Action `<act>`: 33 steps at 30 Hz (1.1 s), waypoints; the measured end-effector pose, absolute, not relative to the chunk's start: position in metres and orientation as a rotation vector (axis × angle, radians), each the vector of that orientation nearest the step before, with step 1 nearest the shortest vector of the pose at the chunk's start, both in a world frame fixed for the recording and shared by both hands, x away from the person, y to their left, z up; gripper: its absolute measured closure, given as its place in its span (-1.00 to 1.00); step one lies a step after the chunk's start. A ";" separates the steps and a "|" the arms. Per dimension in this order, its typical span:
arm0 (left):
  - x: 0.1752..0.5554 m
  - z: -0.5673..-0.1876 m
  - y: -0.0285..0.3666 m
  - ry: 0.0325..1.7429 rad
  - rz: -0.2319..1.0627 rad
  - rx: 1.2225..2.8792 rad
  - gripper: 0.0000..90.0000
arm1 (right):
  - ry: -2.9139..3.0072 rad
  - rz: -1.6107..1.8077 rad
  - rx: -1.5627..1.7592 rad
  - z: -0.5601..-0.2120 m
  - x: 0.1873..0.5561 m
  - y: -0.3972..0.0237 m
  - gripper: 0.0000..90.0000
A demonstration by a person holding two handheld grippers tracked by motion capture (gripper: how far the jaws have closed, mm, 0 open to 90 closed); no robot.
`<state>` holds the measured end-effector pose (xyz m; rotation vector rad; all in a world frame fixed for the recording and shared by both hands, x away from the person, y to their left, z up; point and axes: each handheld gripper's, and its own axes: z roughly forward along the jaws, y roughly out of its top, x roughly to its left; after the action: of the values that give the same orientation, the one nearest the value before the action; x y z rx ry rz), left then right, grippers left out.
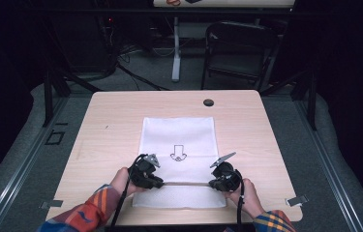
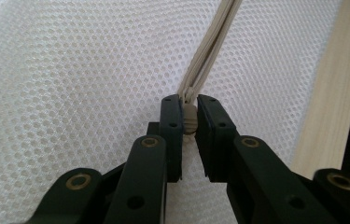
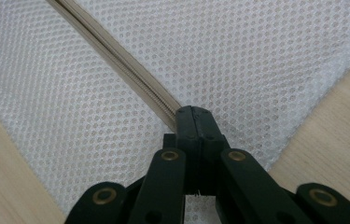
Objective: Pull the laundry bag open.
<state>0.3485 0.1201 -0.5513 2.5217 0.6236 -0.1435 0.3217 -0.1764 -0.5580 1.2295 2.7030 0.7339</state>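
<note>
My left claw sits in the lower middle of the high view, clenched on the small zipper pull of a white mesh bag; in its own view the pull is pinched between the two black jaws at centre frame. My right claw, a little to the right of it, is clamped tight on the other end of the beige zipper, which runs up to the upper left there. The bag lies flat on the wooden worktop, mid-frame, and the zipper crosses its lower part between my claws.
</note>
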 end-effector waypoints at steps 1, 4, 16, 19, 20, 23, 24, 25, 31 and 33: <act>0.349 -0.554 0.117 0.624 -0.155 2.537 0.76 | 2.695 0.735 1.235 -0.558 0.321 -0.176 1.00; 0.347 -0.558 0.111 0.589 -0.169 2.569 0.72 | 2.693 0.770 1.252 -0.559 0.321 -0.176 1.00; 0.346 -0.555 0.112 0.613 -0.092 2.599 0.94 | 2.692 0.746 1.234 -0.559 0.321 -0.176 1.00; 0.346 -0.554 0.119 0.645 -0.071 2.594 0.94 | 2.692 0.745 1.230 -0.559 0.321 -0.176 1.00; 0.347 -0.554 0.121 0.655 -0.077 2.588 0.94 | 2.692 0.745 1.229 -0.559 0.321 -0.176 1.00; 0.347 -0.553 0.124 0.672 -0.076 2.581 0.94 | 2.691 0.745 1.231 -0.559 0.321 -0.176 1.00; 0.348 -0.553 0.125 0.666 -0.077 2.581 0.94 | 2.691 0.744 1.231 -0.559 0.321 -0.176 1.00; 0.348 -0.553 0.125 0.671 -0.077 2.583 0.94 | 2.692 0.746 1.230 -0.559 0.321 -0.176 1.00; 0.349 -0.552 0.132 0.711 -0.090 2.568 0.94 | 2.692 0.742 1.230 -0.559 0.321 -0.176 1.00; 0.349 -0.551 0.139 0.738 -0.095 2.554 0.94 | 2.710 0.744 1.221 -0.558 0.322 -0.177 1.00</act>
<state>0.3489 0.1386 -0.5508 2.5538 0.7378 -0.0948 0.3220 -0.1767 -0.5583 1.2209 2.7103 0.7444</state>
